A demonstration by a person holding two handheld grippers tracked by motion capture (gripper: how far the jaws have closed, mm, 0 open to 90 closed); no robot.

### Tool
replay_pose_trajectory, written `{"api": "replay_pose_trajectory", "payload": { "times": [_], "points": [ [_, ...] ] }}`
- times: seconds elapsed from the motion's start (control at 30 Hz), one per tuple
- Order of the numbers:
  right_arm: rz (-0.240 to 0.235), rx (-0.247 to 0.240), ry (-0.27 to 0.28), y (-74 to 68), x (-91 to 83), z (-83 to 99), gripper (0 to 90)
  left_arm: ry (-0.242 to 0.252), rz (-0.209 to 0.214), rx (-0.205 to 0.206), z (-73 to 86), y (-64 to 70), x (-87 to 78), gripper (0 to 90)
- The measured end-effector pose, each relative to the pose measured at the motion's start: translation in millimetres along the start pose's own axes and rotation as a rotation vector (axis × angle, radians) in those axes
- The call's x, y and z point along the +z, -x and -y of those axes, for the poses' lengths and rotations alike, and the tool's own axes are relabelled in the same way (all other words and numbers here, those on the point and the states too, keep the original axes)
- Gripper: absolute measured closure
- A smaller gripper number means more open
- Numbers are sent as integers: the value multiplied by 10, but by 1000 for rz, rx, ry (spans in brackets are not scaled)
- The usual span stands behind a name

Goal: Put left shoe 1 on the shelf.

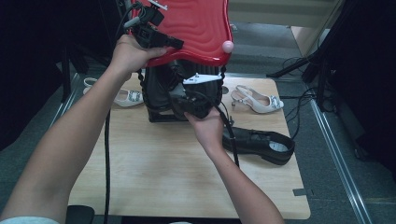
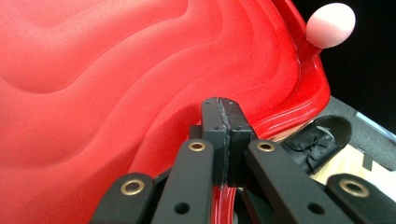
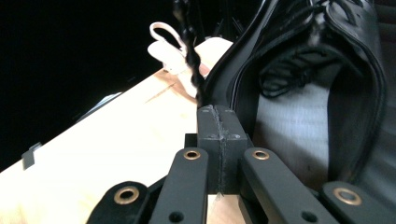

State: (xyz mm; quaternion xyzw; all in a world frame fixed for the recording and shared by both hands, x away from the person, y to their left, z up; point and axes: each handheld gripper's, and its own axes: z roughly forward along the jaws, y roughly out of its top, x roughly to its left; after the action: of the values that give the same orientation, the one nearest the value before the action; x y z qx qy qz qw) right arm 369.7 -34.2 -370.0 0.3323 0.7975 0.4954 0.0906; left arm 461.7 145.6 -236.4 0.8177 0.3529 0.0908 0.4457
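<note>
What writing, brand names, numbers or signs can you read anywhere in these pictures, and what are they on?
No readable text in any view.
Red lid: plain wavy surface, no lettering.
Black lace-up shoe: pale insole patch, too small and blurred to read.
White heeled shoe: no marking legible.
Left tongs and right tongs: bare black pads, no labels.

Recording studio or lab: black stands and trailing cables are ringing a wooden table on grey carpet.

Glossy red wavy-surfaced lid raised above the table; black lace-up shoe upright beneath it.
</note>
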Motion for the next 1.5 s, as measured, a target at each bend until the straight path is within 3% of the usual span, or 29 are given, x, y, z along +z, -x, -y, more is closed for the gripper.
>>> {"api": "replay_pose_trajectory", "payload": {
  "times": [0.2,0.4,0.63,0.87,1.1,1.27,1.5],
  "points": [
    [-34,-12,-30,20,-178,210,900,-3,5,-1,-3,-11,0,900],
    [-65,-8,-85,144,-148,463,900,1,13,-9,1,-19,1,900],
    [-20,-1,-138,315,0,655,900,-5,25,-23,-3,-37,-3,900],
    [-23,41,-112,392,44,637,900,-17,27,-21,-10,-44,-11,900],
    [-19,36,-125,390,53,609,900,-13,22,-27,-7,-36,-11,900],
    [-37,59,-126,392,51,581,900,-7,27,-32,2,-40,-10,900],
    [-4,31,-143,302,63,511,900,-19,30,-33,-24,-49,-3,900]
  ]
}}
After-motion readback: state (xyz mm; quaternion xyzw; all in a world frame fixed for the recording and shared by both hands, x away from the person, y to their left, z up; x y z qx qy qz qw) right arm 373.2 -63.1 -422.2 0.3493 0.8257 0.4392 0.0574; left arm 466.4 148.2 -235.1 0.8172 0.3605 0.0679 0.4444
